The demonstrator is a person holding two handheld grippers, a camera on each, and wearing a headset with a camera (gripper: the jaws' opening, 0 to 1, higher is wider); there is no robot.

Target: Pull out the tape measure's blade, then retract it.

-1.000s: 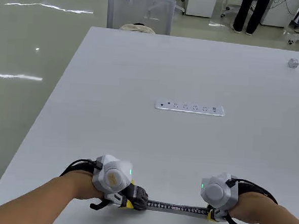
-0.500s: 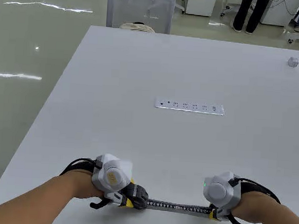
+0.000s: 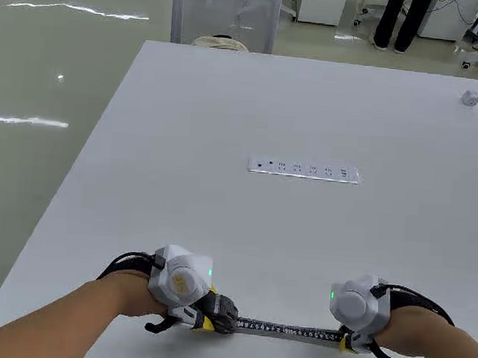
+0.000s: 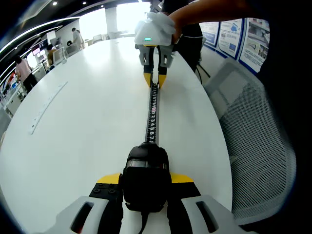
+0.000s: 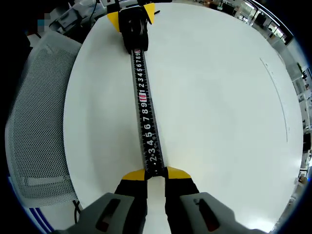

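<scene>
Both at the near edge of the bench (image 3: 227, 105). Left gripper (image 3: 206, 321) clamped around the tape measure (image 3: 219, 314); right gripper (image 3: 344, 341) pinching the tip of the drawn-out blade (image 3: 282, 330).

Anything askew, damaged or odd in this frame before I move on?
Nothing stands out. The left gripper holds the tape measure case, the right gripper pinches the end of the blade, and the blade runs straight and unkinked between them across the white table.
</scene>
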